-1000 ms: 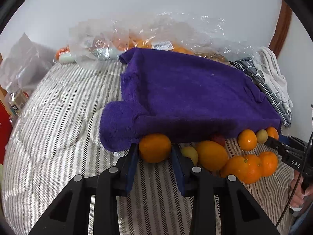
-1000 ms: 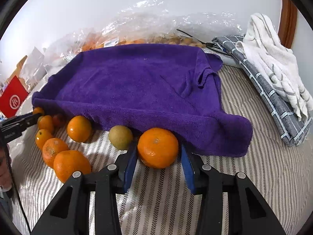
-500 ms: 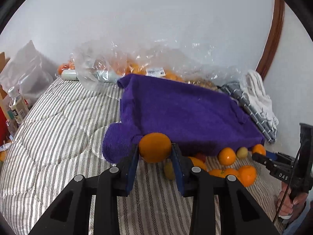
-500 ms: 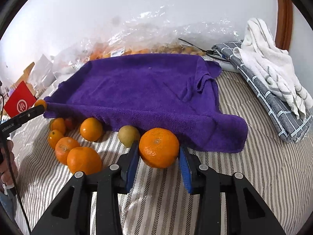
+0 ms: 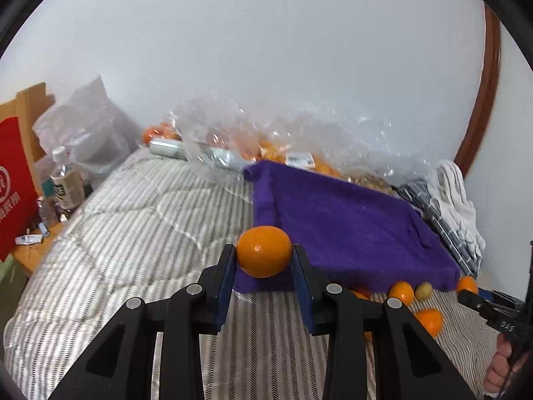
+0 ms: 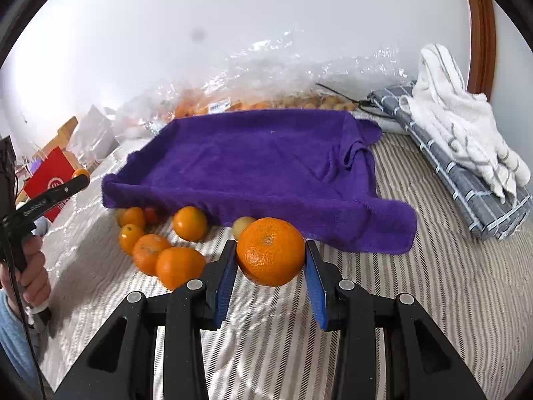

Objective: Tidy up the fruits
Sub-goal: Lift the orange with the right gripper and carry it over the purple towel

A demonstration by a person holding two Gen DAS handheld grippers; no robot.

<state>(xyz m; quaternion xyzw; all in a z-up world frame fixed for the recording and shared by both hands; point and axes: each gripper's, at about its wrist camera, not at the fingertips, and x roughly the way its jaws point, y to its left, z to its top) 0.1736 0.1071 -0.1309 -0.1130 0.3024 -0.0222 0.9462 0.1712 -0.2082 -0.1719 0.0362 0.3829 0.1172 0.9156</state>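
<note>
My left gripper [image 5: 264, 254] is shut on a smooth orange [image 5: 264, 251], held above the striped bed near the purple towel's [image 5: 349, 223] front left corner. In the right wrist view my right gripper [image 6: 270, 256] is shut on a dimpled orange [image 6: 270, 256], lifted off the bed in front of the purple towel [image 6: 260, 163]. Several loose oranges [image 6: 166, 253] and a small yellow-green fruit [image 6: 241, 226] lie on the bed along the towel's front edge. The left gripper's tip [image 6: 71, 183], with its orange, shows at the left edge of the right wrist view.
Clear plastic bags of fruit [image 6: 266, 93] lie behind the towel against the wall. Folded grey and white towels [image 6: 466, 153] sit at the right. A red box [image 5: 13, 186] and bottles [image 5: 65, 183] stand beside the bed on the left. A hand [image 6: 31, 266] grips the left tool.
Both grippers have risen with their oranges off the bed. The right jaws closed on their orange. The left view swung left and up, showing more wall and bedside clutter.
</note>
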